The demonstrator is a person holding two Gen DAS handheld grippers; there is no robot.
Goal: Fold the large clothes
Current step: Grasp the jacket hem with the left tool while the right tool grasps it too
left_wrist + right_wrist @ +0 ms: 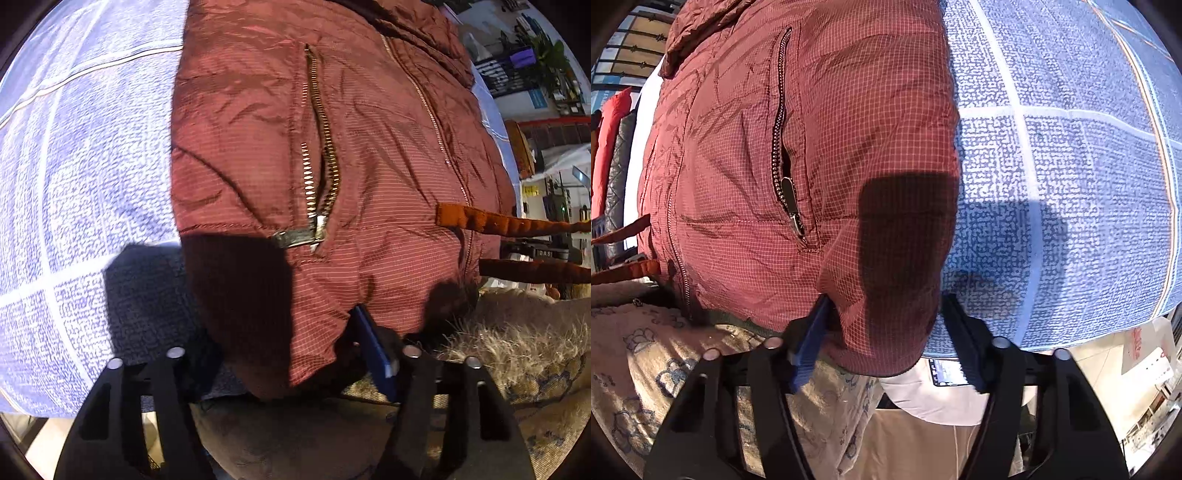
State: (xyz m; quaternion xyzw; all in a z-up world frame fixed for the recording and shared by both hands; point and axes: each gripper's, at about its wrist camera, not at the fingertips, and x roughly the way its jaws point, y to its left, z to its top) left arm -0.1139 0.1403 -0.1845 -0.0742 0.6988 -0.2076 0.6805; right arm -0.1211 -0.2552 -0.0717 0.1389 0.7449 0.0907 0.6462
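1. Left wrist view: a maroon ripstop jacket (pixel 332 155) lies spread flat on a bed covered with a blue-and-white patterned bedsheet (pixel 74 166); its hem corner hangs over the near edge of the bed; an open pocket zipper (pixel 321 162) with brass teeth runs down the cloth, its pull lying flat near the lower end.
2. The left hand-held gripper (pixel 291 350) has the jacket's hem corner between its fingers; the blue pad (pixel 373 350) on the picture's right presses into the cloth; the opposite finger is in dark shadow, so whether the cloth is truly pinched I cannot tell.
3. An orange webbing strap (pixel 498 221) reaches in from the right edge of this view; a pale floral-print fabric (pixel 517 369) lies below the jacket.
4. Right wrist view: the jacket's other hem corner bulges between the fingers of the right hand-held gripper (pixel 886 325); the blue pad (pixel 809 339) on the picture's left touches the cloth; the pad on the right stands just beside the fold, and contact there is unclear, so a firm clamp cannot be confirmed.
5. A second pocket zipper (pixel 781 140) shows here, partly open.
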